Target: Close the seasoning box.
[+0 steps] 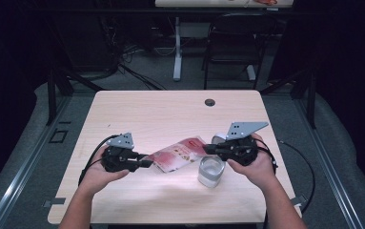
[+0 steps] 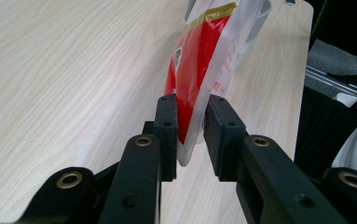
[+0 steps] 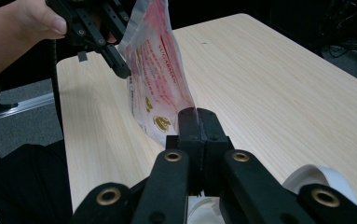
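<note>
A red and white plastic pouch [image 1: 177, 153] hangs just above the middle of the wooden table [image 1: 170, 109], stretched between both grippers. My left gripper [image 1: 147, 162] is shut on its left end; in the left gripper view the pads [image 2: 167, 126] clamp the pouch's edge [image 2: 199, 60]. My right gripper [image 1: 206, 149] is shut on the pouch's right corner, and its own view shows the jaws [image 3: 197, 116] pinched together on the film [image 3: 157, 70], with the left gripper [image 3: 118, 65] holding the far end. A clear cup [image 1: 211, 171] stands directly below the right gripper.
A round cable hole [image 1: 210, 102] sits near the table's far edge. Beyond the table are a black chair [image 1: 232, 43] and the leg of another desk [image 1: 177, 47]. The cup's white rim [image 3: 313, 179] lies close under the right jaws.
</note>
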